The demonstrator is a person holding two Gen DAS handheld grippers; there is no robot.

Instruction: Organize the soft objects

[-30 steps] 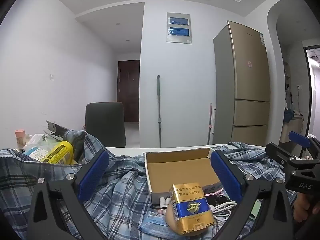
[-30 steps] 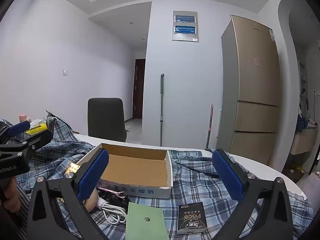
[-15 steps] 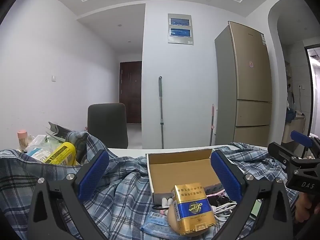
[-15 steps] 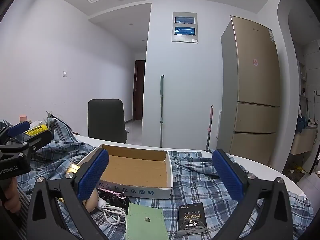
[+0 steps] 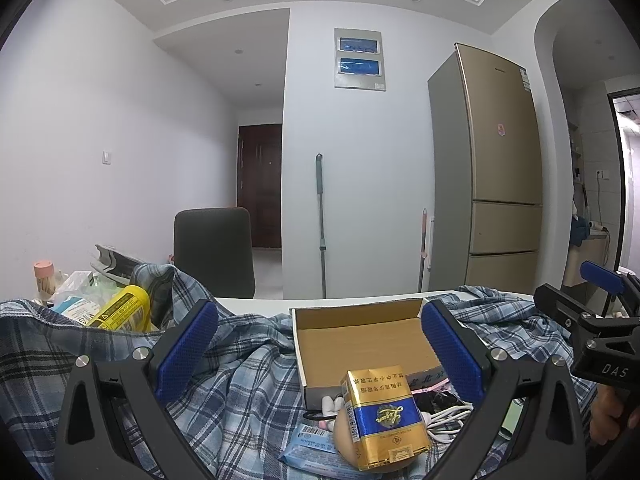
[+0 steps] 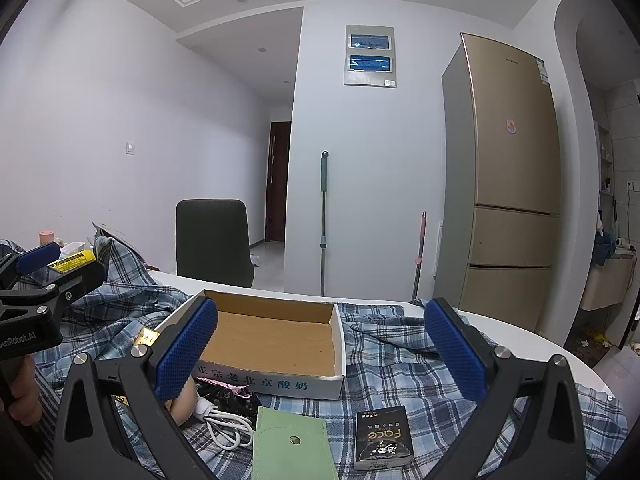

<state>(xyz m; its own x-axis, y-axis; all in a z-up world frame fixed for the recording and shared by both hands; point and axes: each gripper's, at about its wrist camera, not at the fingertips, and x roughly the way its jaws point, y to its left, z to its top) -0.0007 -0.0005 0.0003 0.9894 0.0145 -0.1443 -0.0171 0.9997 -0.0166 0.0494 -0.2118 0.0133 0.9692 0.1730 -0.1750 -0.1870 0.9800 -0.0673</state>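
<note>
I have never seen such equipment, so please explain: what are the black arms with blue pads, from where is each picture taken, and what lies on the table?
A person holds one two-finger gripper in each hand; a camera on each looks forward between its blue pads. One picture comes from the left gripper, the other from the right gripper. Both are open and hold nothing. On the table lies a checked blue shirt, with an empty cardboard box on it. In front of the box lie a gold and blue packet, a white cable, a green pouch and a small black box.
</note>
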